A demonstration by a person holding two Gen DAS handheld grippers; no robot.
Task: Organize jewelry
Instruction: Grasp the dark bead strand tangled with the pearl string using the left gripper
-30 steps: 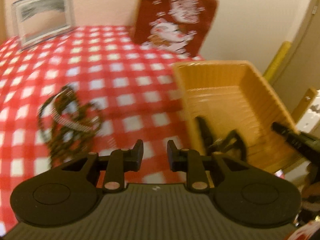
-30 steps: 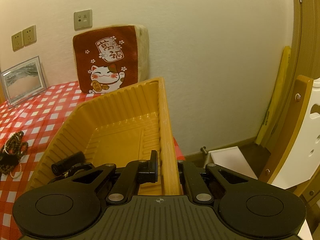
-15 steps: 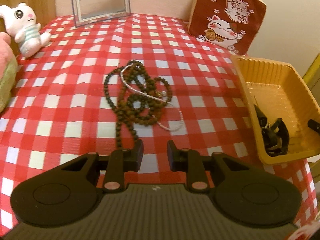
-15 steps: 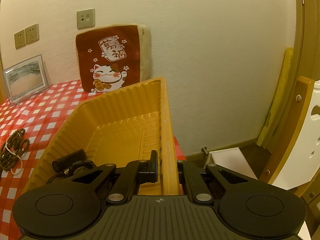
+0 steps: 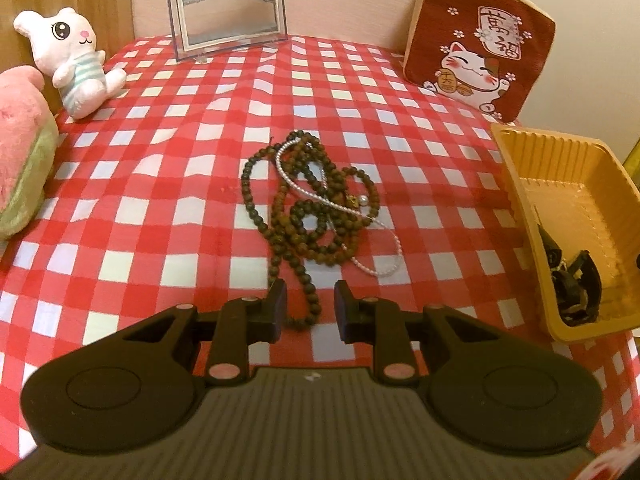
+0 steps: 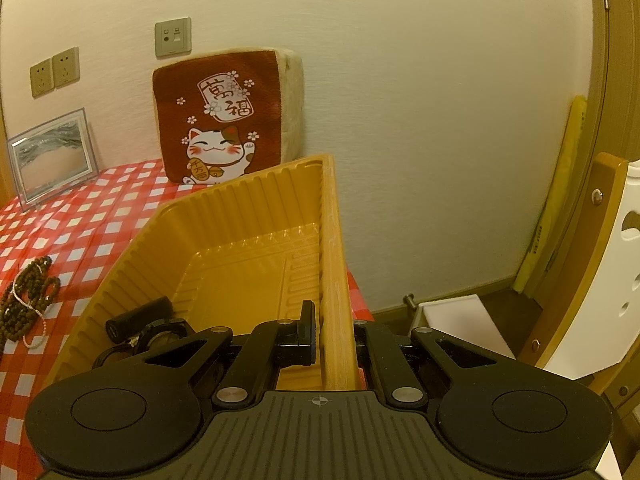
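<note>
Jewelry-wise, it's a tangled heap on the red-and-white checked tablecloth (image 5: 168, 184): a long string of dark brown wooden beads (image 5: 304, 216) with a thin white pearl strand (image 5: 308, 194) looped through it. From the left wrist view, the left gripper (image 5: 308, 310) sits right at the near end of that pile. Its jaws stand a bit apart, not wide, and the tail end of the brown bead string runs down into the gap between the fingertips, though I can't say the pads are actually touching it. Most of the heap lies just past the tips, toward the middle of the table, with the pearl loop trailing off to the right side.

Over on the right edge of the table is the yellow ribbed tray (image 5: 520, 184), with some dark pieces (image 5: 572, 284) already lying in its near corner; too dark to say what they are exactly. The right gripper (image 6: 334, 336) is clamped on the tray's right-hand wall (image 6: 334, 264), one finger inside, one outside, and that side looks tipped up a little.

Further back: a white plush bunny (image 5: 74, 62) and a pink-and-green plush (image 5: 20, 152) on the left, a framed sand picture (image 5: 228, 4) against the wall, and a red lucky-cat cushion (image 5: 480, 40) in the far right corner.
</note>
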